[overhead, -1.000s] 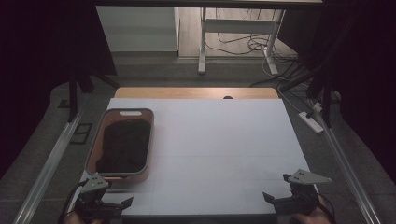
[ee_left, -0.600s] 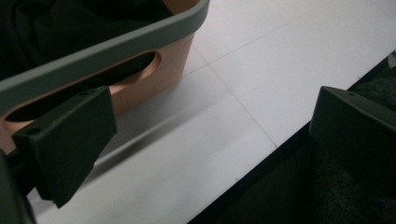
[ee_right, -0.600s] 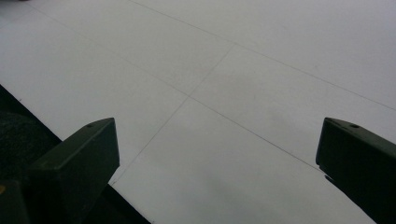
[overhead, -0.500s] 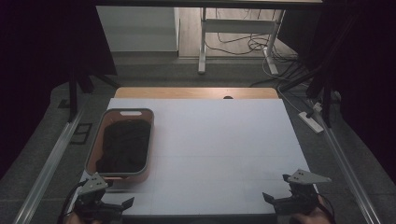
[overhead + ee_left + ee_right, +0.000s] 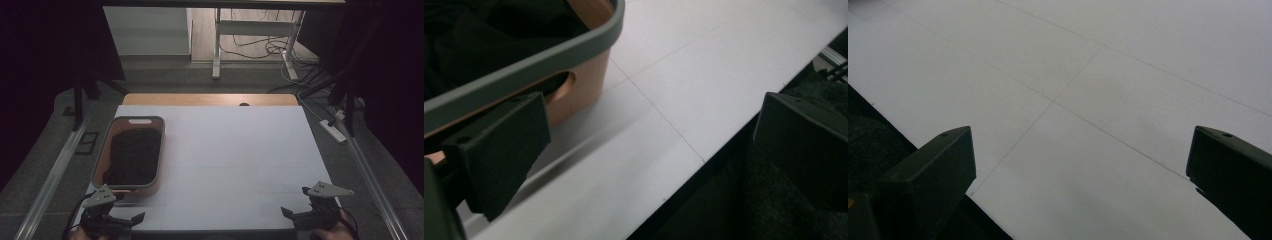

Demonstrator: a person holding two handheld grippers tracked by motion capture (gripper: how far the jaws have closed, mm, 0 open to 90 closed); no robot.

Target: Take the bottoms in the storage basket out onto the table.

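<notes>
Both tools are idle at the near edge of the white table (image 5: 240, 150). The left gripper (image 5: 131, 219) sits at the near left corner with its jaws spread wide and nothing between them; the right gripper (image 5: 292, 214) sits at the near right corner, likewise spread and empty, over bare table surface. The thing nearest the work is the basket (image 5: 161, 150), an orange tub with a grey rim standing on the left side of the table, just beyond the left gripper and well apart from the right one. In the left gripper view the basket wall (image 5: 584, 75) lies close beside the left-hand jaw, apparently not touching, with a handle slot cut into the wall near that jaw. The basket holds dark cloth (image 5: 131, 155), probably a folded garment, though the lighting is too dim to confirm. Risks noted: an advance of the left gripper at the present angle could drive a jaw against the rim and shove or tip the basket; a shallow grab at the cloth could snag the handle slot or lift the basket along with it.
</notes>
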